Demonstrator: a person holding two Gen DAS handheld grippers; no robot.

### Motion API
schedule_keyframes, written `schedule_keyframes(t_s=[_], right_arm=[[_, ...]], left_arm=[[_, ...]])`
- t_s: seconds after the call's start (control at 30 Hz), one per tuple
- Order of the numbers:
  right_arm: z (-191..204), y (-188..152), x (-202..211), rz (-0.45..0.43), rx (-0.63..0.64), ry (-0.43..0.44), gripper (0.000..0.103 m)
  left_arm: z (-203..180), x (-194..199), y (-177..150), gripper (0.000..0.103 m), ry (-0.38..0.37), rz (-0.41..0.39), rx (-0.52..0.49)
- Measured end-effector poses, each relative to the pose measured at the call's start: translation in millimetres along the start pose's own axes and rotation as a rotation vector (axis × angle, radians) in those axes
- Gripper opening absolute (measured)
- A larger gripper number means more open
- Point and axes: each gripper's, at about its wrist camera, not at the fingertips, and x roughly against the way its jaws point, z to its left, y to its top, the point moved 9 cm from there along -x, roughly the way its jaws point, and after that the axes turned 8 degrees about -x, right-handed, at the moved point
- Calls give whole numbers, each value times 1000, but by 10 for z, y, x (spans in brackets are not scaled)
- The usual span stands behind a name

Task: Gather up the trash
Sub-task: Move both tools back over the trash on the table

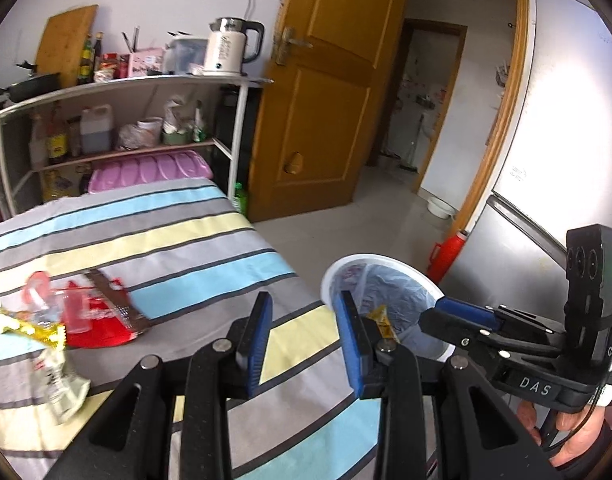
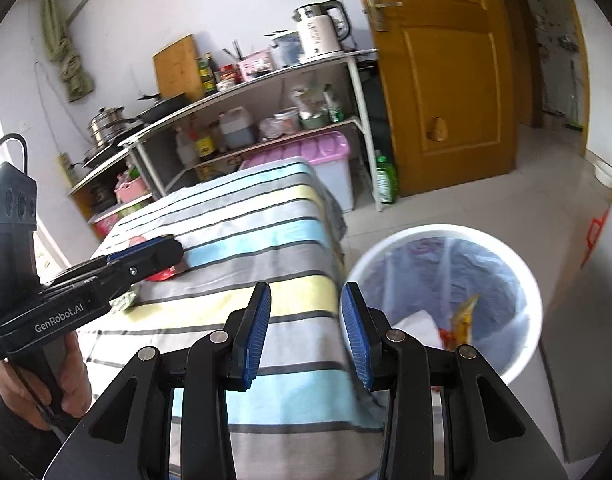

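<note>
A white trash bin (image 1: pixel 338 266) with a clear liner stands on the floor at the table's right edge; it also shows in the right wrist view (image 2: pixel 526 280). A yellow-orange wrapper (image 2: pixel 462 320) and white paper lie inside it. On the striped tablecloth (image 1: pixel 178 240) at the left lies a pile of trash: a red wrapper (image 1: pixel 102 320), a clear plastic cup (image 1: pixel 76 312), a yellow wrapper (image 1: pixel 34 330) and a crumpled pale packet (image 1: pixel 64 388). My left gripper (image 1: pixel 304 340) is open and empty above the table edge. My right gripper (image 2: pixel 306 332) is open and empty beside the bin.
A metal shelf rack (image 1: pixel 242 120) with a kettle (image 1: pixel 232 46), bottles and a pink-lidded box (image 1: pixel 150 170) stands behind the table. A wooden door (image 1: pixel 326 80) is open onto a hallway. A red flask (image 1: pixel 446 256) and a fridge (image 1: pixel 546 160) stand at the right.
</note>
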Motion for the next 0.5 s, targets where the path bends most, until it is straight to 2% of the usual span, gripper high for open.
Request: schedule_keyframes(t_s=[0.33, 0.5], right_arm=[[540, -153, -20, 23, 97, 58, 38], [651, -173, -69, 37, 101, 80, 38]], left_arm=[[408, 491, -219, 34, 106, -32, 45], [657, 676, -327, 34, 160, -36, 76]])
